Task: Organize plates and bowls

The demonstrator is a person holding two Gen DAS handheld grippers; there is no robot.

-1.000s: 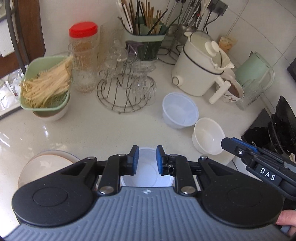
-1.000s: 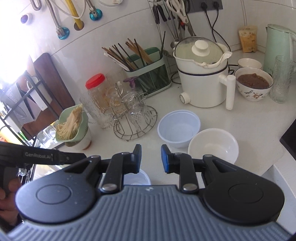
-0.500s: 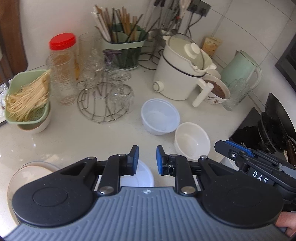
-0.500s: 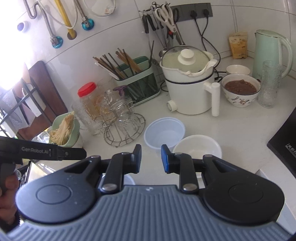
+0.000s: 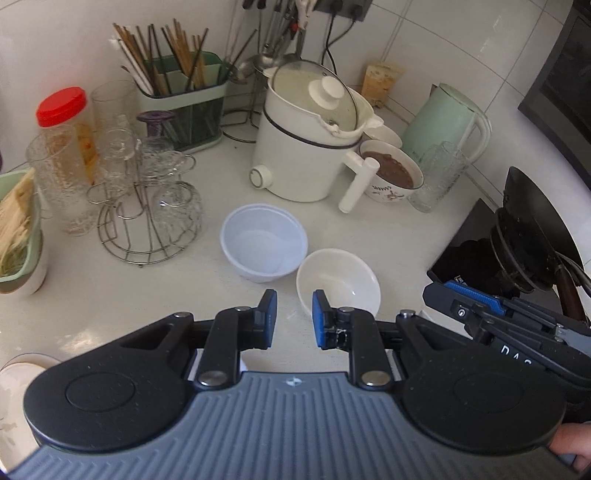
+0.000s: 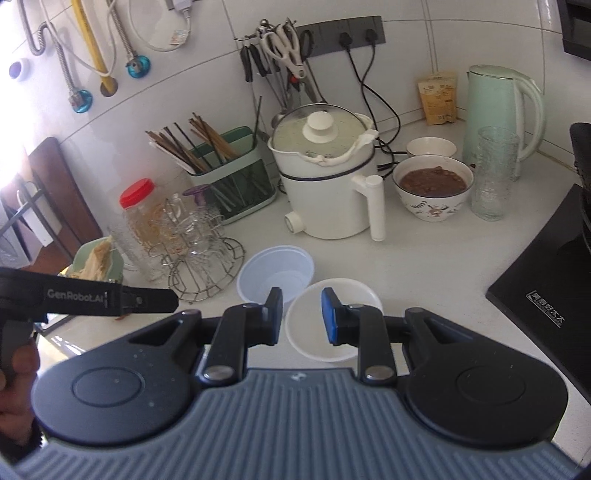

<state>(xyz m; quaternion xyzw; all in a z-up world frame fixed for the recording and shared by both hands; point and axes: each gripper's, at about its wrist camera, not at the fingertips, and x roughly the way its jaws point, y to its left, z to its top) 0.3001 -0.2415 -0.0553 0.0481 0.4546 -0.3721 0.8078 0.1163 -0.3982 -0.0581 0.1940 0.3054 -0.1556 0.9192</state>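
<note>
Currently both grippers are hovering empty, left gripper [image 5: 294, 314] and right gripper [image 6: 301, 314] jaws slightly apart; white bowl [image 5: 338, 282] is sitting beside plastic bowl [image 5: 264, 242] on table [image 5: 129, 288]

I log a white countertop [image 6: 424, 258] set in a corner of white-tiled wall [image 6: 207, 96], its grout lines thin and grey. A dark socket strip [image 6: 343, 29] is fixed high on the wall, two black plugs in it, their cords trailing down. Beside it I note a rail of hanging scissors and utensils [image 6: 277, 55]. Upper left: flexible metal hoses and a yellow pipe [image 6: 88, 37] enter the tiles through blue collars. A black hob [image 6: 546, 299] is let into the counter at right. Hard daylight floods in from the left edge, washing out a dark wooden panel [image 6: 55, 184].
</note>
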